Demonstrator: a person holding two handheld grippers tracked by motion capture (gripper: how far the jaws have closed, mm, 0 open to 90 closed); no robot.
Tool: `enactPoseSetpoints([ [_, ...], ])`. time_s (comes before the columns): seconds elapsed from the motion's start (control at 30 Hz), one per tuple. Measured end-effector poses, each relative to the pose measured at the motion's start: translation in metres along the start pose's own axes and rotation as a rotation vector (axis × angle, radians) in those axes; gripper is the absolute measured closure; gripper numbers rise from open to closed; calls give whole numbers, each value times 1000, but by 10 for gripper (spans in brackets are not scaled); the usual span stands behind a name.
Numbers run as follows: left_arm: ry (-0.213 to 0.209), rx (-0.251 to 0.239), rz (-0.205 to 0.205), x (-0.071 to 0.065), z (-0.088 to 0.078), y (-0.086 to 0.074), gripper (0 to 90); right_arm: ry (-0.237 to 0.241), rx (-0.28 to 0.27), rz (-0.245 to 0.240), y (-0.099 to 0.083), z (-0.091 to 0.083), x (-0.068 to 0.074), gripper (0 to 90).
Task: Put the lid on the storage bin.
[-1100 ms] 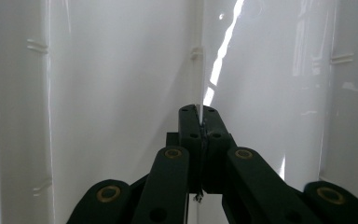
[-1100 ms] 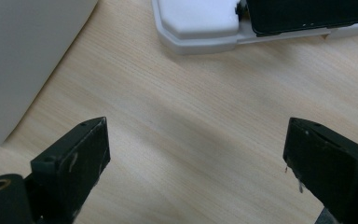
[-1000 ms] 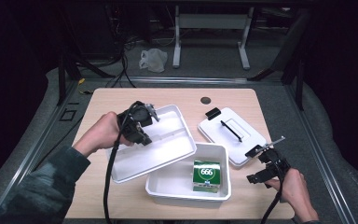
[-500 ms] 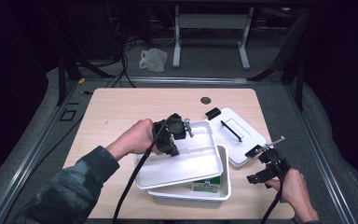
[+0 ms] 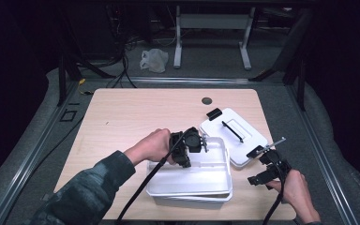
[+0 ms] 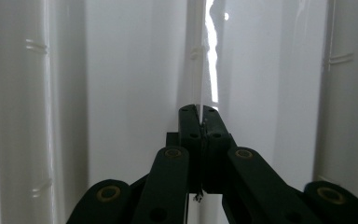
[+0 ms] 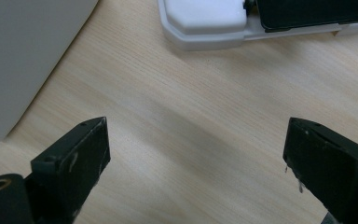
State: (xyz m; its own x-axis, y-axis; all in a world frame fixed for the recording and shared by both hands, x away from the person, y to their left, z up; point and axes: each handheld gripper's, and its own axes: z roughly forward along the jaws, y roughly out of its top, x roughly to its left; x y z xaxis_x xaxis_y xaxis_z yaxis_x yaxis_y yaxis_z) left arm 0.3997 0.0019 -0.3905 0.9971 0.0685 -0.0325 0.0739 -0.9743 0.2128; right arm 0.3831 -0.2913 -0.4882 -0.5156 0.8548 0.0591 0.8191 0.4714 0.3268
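White tray (image 5: 201, 180) in left claw (image 5: 201, 140)

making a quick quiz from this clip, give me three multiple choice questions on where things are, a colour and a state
1. Where does the white tray sit?
A. on top of the white box
B. on the floor
C. on the lid

2. What colour is the handle of the lid?
A. red
B. black
C. yellow

3. How are the fingers of the right gripper?
A. shut on the lid
B. shut on the tray
C. open over bare table

Answers:
1 A: the tray, pinched at its rim by the left gripper, lies over the box.
2 B: the lid carries a black handle.
3 C: the right gripper shows wood between its spread fingers.
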Motion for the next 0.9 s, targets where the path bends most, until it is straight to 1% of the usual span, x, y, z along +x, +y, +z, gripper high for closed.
enactPoseSetpoints([
  [0.03, 1, 0, 14, 0, 2, 1, 896, 0, 2, 1, 0, 0, 0, 68],
  [0.2, -26, -6, 33, 3, 5, 1, 896, 0, 3, 1, 0, 0, 1, 68],
  [0.33, -30, -12, 54, 3, 8, 2, 896, -3, 2, -1, 0, 1, 1, 68],
  [0.4, -33, -14, 58, 4, 8, 2, 895, -2, 5, -1, 0, 1, 1, 68],
  [0.5, -18, -8, 69, 5, 13, 3, 895, 0, 6, 0, 0, 0, 0, 68],
  [0.53, -11, 6, 76, 4, 15, 4, 895, 0, 6, 0, 0, 0, 0, 68],
  [0.67, -12, -5, 70, 4, 20, 3, 894, -1, 4, 0, 0, 0, 1, 68],
  [0.73, -18, -23, 60, 5, 22, 0, 893, -2, 5, -2, 0, 0, 1, 68],
  [0.87, -29, -28, 43, 6, 25, -2, 886, -2, 9, -2, 0, 1, 1, 68],
  [0.9, -34, -37, 36, 8, 26, -3, 884, -3, 10, -6, 0, 1, 1, 68],
])
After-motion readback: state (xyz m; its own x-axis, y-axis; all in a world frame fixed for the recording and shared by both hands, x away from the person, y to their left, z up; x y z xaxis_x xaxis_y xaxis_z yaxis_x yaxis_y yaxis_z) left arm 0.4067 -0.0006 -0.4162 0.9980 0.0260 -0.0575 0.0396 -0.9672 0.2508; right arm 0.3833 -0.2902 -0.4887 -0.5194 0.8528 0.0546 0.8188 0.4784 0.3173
